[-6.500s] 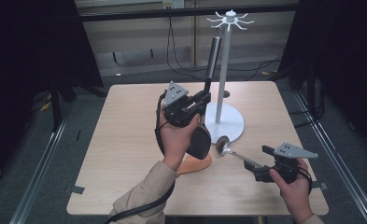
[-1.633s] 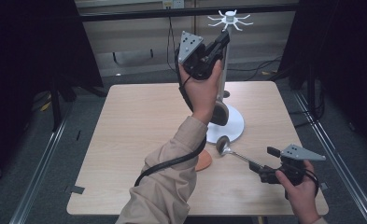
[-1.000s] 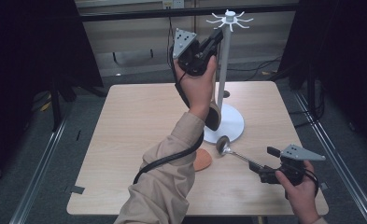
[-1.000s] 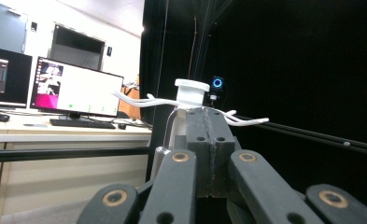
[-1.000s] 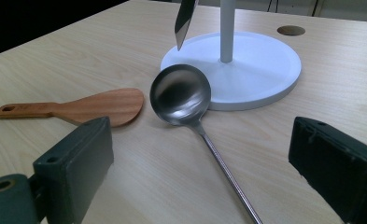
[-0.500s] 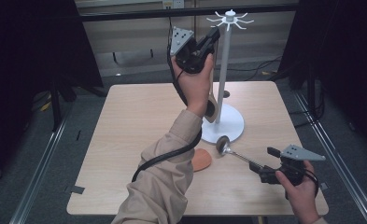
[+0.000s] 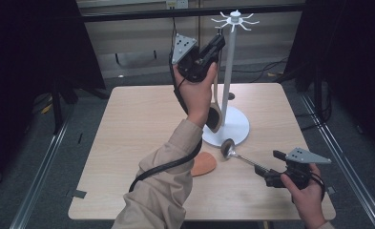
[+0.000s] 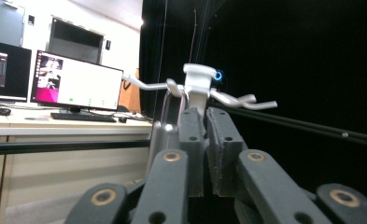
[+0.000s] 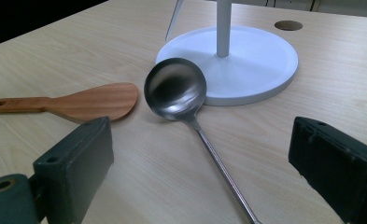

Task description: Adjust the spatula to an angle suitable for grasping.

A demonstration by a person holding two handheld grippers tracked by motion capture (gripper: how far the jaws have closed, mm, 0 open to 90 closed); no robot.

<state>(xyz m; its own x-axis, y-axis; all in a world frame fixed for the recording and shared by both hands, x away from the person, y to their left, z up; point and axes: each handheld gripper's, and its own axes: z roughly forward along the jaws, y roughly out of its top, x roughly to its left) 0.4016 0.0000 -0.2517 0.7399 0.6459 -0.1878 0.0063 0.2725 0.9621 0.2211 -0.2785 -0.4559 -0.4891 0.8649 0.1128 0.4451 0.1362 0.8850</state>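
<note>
The dark slotted spatula with a slim pale handle hangs by its top from a hook of the tall white utensil stand, its blade low beside the pole. The left gripper, raised near the hooks, has its jaws standing narrow; they have just been opening, with no clear grip on the handle. On the light wooden table, the steel ladle lies between the wide-spread jaws of the right gripper, untouched. A flat wooden rice paddle lies beside the ladle's bowl.
</note>
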